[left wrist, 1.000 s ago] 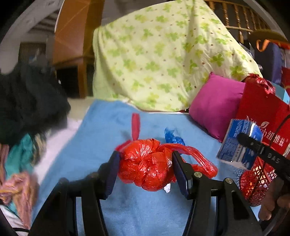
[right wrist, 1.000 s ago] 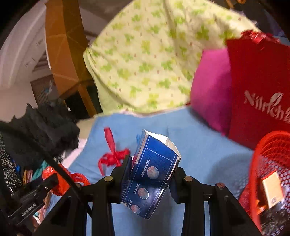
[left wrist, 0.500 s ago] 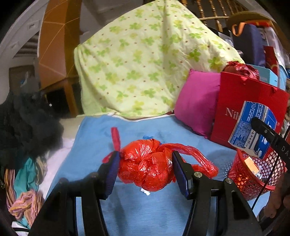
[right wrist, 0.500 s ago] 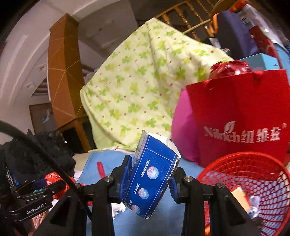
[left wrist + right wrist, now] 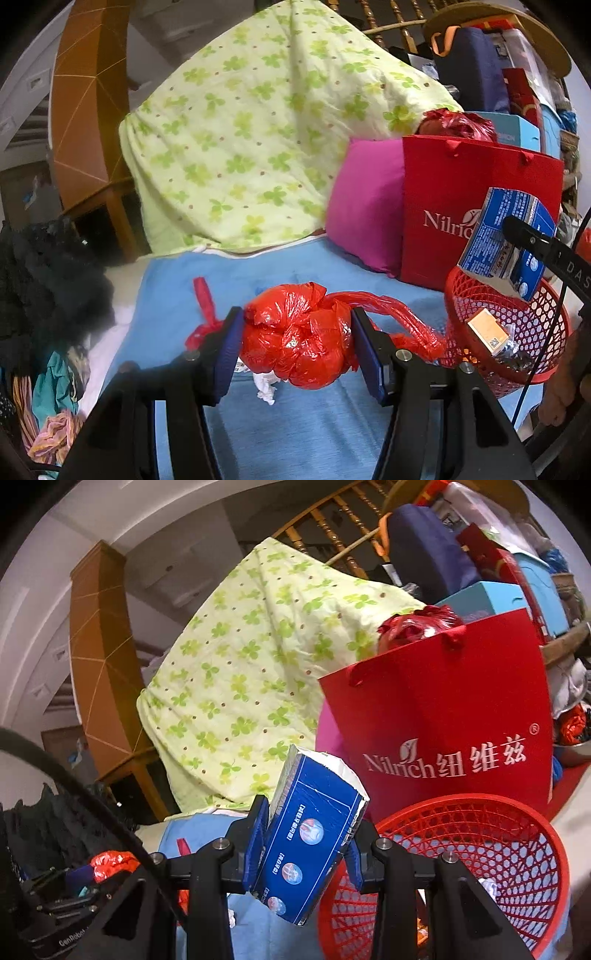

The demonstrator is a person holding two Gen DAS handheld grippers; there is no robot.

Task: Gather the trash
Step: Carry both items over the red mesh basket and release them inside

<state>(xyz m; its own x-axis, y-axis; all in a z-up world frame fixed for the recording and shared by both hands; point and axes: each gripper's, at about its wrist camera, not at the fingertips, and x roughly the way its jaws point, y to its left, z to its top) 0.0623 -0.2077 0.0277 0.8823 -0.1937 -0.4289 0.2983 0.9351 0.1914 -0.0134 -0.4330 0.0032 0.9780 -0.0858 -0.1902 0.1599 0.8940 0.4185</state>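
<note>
Plastic, thin and crinkled, made up the knotted red bag (image 5: 295, 350) that the left gripper (image 5: 297, 350) held clamped between its blue pads, above the blue cloth (image 5: 303, 435). It looked light and soft, likely to squash and slide rather than resist, so the bulging middle where the jaws pressed seemed a sound hold; the long twisted tail trailing toward the red mesh basket (image 5: 546, 321) might snag on its rim. The right gripper (image 5: 306, 849) was closed on a blue carton (image 5: 314, 842), pinched across its flat sides and tilted, poised beside and just above the basket's rim (image 5: 550, 842). The carton's torn white top suggested it was empty, stiff enough to keep its shape yet easy to crush. A small orange box (image 5: 487, 328) and some wrappers already lay in the basket. A crumpled white tissue (image 5: 266, 387) lay on the cloth beneath the bag, and a red ribbon (image 5: 203, 295) lay nearby. The surface seemed a soft, yielding bed, crowded with a clover-print quilt (image 5: 266, 140), a magenta pillow (image 5: 365, 206) and a red paper bag (image 5: 436, 184) just behind the basket. Dark clothes (image 5: 48, 273) were heaped at the left, wooden railings behind.
</note>
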